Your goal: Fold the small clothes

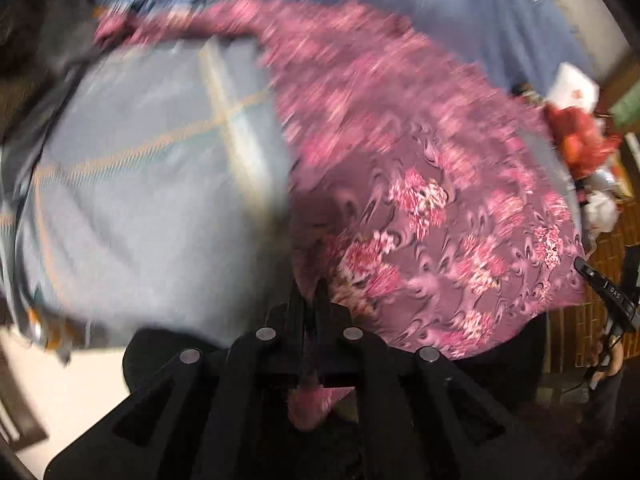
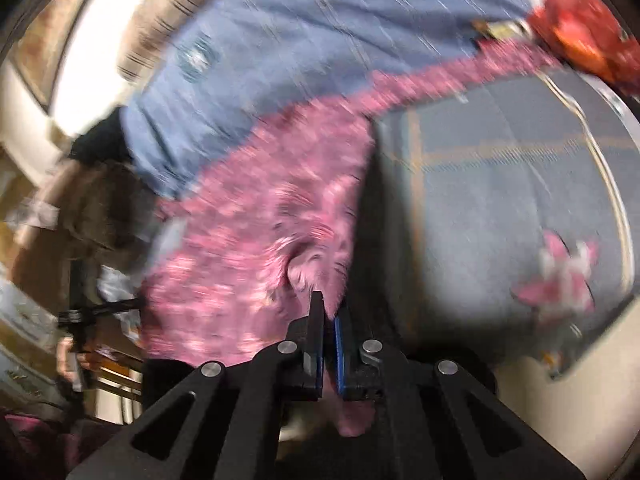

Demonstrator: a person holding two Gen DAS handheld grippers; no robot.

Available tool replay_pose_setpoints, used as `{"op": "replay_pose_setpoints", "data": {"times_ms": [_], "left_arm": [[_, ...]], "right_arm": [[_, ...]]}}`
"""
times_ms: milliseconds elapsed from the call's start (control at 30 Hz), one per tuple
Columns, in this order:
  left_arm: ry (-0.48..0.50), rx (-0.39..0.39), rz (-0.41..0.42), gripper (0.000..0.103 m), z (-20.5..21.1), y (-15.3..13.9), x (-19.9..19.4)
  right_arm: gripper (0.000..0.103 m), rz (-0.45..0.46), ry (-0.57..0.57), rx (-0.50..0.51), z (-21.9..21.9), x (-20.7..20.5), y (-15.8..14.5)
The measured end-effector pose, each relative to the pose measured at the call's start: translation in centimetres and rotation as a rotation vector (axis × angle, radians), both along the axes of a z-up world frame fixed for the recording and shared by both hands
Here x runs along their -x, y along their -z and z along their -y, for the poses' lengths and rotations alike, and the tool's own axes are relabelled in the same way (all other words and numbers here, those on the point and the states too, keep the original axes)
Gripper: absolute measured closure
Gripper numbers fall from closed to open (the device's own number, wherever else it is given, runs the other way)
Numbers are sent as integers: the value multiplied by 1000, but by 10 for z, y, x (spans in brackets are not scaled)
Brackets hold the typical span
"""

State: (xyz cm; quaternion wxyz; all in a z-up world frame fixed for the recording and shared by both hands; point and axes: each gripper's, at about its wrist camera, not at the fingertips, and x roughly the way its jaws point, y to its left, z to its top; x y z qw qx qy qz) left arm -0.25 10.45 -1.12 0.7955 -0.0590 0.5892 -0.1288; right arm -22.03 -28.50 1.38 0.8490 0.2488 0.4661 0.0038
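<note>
A pink floral garment (image 1: 420, 184) is stretched over a blue checked cloth (image 1: 152, 184) that covers the work surface. My left gripper (image 1: 310, 292) is shut on the garment's near edge, and a fold of pink fabric hangs behind its fingers. In the right wrist view the same garment (image 2: 248, 232) runs from the far right down to my right gripper (image 2: 330, 308). That gripper's blue pads (image 2: 340, 340) are pinched shut on a bunched corner of it. Both views are blurred.
A small pink and white cloth piece (image 2: 560, 276) lies on the blue checked cloth (image 2: 500, 200). Red bags (image 1: 580, 140) and a white bag (image 1: 600, 208) sit beyond the far edge. A plain blue fabric (image 2: 300, 40) lies behind the garment. A hand (image 1: 608, 360) shows at right.
</note>
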Motion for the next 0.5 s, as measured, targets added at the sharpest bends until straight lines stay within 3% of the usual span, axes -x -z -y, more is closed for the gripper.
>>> {"op": "replay_pose_setpoints", "data": {"times_ms": [67, 167, 233, 300, 367, 433, 500], "left_arm": [[-13, 11, -44, 100, -5, 11, 0], [-12, 26, -4, 97, -2, -3, -9], [17, 21, 79, 83, 12, -24, -27], [25, -10, 158, 50, 27, -36, -48], [21, -27, 225, 48, 45, -43, -76], [10, -40, 226, 48, 64, -39, -107], [0, -49, 216, 48, 71, -32, -132]], "right_arm": [[99, -90, 21, 18, 7, -4, 14], [93, -40, 56, 52, 16, -19, -2], [85, 48, 63, 44, 22, -43, -21], [62, 120, 63, 69, 22, -79, -34], [58, 122, 78, 92, 20, -118, -30], [60, 118, 54, 82, 15, -156, -23], [61, 94, 69, 143, 10, -189, -15]]}}
